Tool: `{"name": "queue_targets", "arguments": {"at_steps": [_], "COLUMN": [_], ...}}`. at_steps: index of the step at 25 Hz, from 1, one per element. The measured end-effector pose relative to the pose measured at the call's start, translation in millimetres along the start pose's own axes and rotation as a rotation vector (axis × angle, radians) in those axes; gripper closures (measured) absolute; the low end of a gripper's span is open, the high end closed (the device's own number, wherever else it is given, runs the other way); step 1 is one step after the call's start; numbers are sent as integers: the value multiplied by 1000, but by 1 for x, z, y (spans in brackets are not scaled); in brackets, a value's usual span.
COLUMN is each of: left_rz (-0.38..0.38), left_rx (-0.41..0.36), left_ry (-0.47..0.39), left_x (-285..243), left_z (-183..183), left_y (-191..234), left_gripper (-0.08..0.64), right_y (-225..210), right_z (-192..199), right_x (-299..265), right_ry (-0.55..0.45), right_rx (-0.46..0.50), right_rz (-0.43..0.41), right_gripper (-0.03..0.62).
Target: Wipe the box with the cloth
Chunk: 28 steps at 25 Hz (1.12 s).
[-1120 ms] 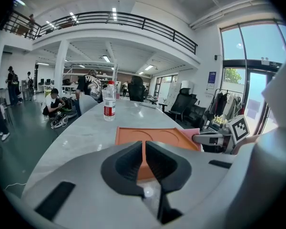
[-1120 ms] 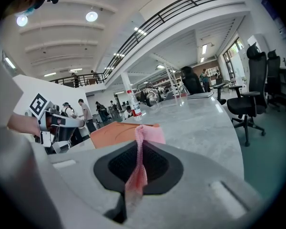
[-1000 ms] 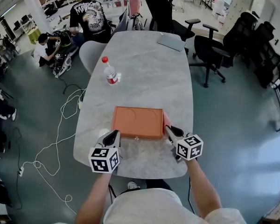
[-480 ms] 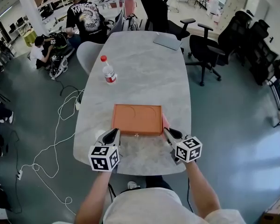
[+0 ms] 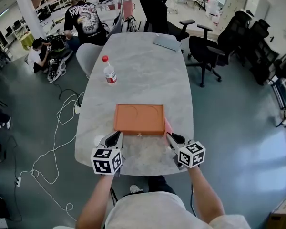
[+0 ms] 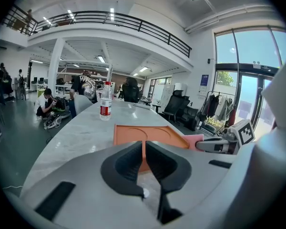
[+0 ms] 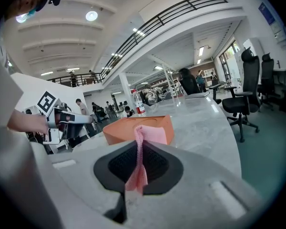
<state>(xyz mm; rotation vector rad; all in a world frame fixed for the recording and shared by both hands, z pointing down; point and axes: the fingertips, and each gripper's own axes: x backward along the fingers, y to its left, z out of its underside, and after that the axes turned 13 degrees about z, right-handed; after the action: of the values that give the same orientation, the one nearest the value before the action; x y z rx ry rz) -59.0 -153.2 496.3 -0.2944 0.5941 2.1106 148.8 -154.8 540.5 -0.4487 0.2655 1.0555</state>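
A flat orange box (image 5: 139, 119) lies on the grey marble table (image 5: 148, 70), close to its near edge. My left gripper (image 5: 116, 137) hovers just before the box's near left corner, shut with nothing between the pads. In the left gripper view the box (image 6: 148, 135) shows beyond the closed left gripper (image 6: 144, 148). My right gripper (image 5: 170, 137) sits at the box's near right corner, shut on a pink cloth (image 5: 168, 126). In the right gripper view, the cloth (image 7: 139, 152) hangs pinched in the right gripper (image 7: 139, 144), and its free end drapes against the box (image 7: 152, 127).
A water bottle (image 5: 108, 72) with a red cap stands further up the table on the left. A closed laptop (image 5: 166, 43) lies at the far end. Black office chairs (image 5: 207, 46) stand to the right. People (image 5: 86, 15) work at the back left. A cable (image 5: 52, 151) runs along the floor.
The head view has drifted a little, so box and bottle sit slightly higher in it. Both grippers stay at the box's near corners, the cloth still pinched.
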Motion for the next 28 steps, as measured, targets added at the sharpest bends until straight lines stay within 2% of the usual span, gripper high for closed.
{"name": "queue_targets", "arguments": {"at_steps": [12, 19, 28], "left_rz": [34, 66, 94], "left_rx": [-9, -7, -19], "left_ry": [-12, -12, -22], "left_x": [17, 24, 35], "left_z": [2, 9, 5], "left_y": [-1, 0, 12], "left_gripper": [534, 534, 534], "right_y": [17, 16, 1], "right_z": [10, 14, -18], "right_x": [23, 43, 64], "right_ry": [2, 4, -30], "right_rx": [5, 12, 79], "right_rz": [40, 113, 191], "right_gripper": [577, 577, 577]}}
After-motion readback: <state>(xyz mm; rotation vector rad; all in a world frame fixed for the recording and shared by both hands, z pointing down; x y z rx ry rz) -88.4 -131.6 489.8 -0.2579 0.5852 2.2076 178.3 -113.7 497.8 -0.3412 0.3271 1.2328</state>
